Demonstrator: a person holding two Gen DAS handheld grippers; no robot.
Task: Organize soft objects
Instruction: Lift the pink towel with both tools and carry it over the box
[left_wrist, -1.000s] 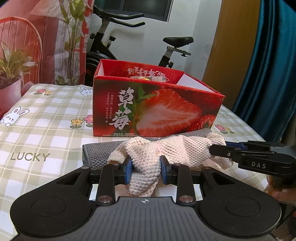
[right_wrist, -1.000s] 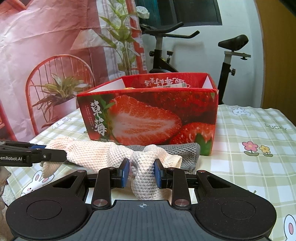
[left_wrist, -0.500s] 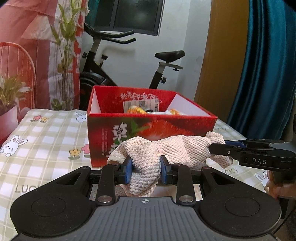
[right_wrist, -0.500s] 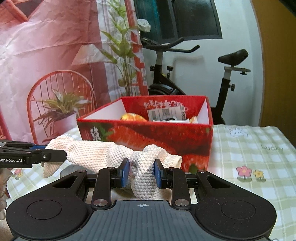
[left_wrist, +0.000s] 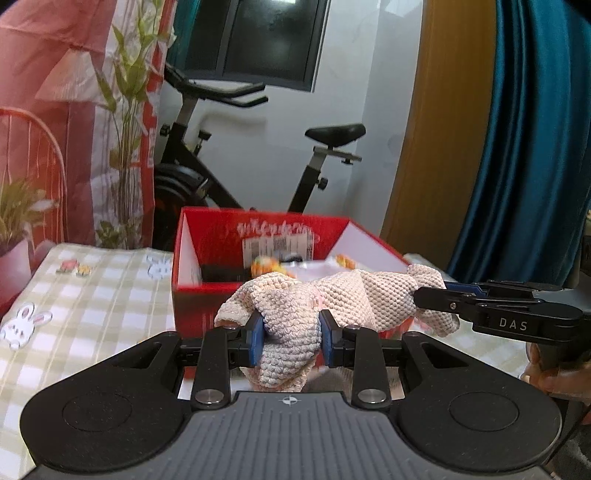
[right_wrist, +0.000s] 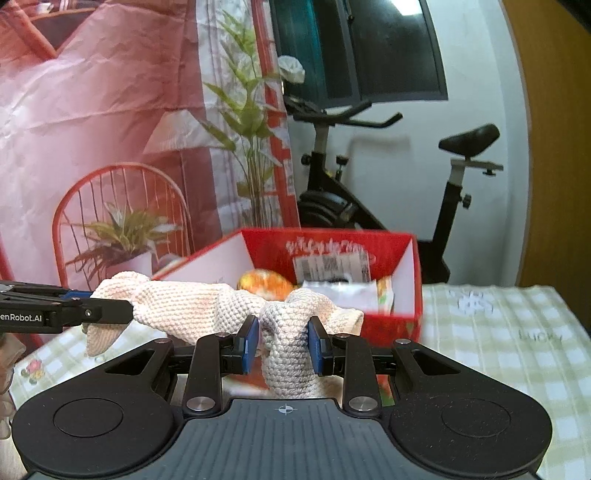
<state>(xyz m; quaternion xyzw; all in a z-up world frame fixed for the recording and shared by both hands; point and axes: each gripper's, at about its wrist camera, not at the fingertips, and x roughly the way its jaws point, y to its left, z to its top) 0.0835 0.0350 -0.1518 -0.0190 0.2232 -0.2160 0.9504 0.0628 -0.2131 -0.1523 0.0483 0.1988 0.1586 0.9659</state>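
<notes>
We hold the cloth (left_wrist: 334, 295) stretched between both claws: the left claw (left_wrist: 290, 338) pinches one bunched end, the right claw (right_wrist: 282, 339) the other. The cloth hangs above the table (left_wrist: 103, 291), at the box's (left_wrist: 192, 295) near wall. The table's right edge lies beyond the box.

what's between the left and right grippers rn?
The cream knit cloth spans from the left gripper to the right gripper, each shut on one end; red box behind. Left wrist view.

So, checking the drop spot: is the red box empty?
No, the red box already holds an orange item and white packaging.
</notes>
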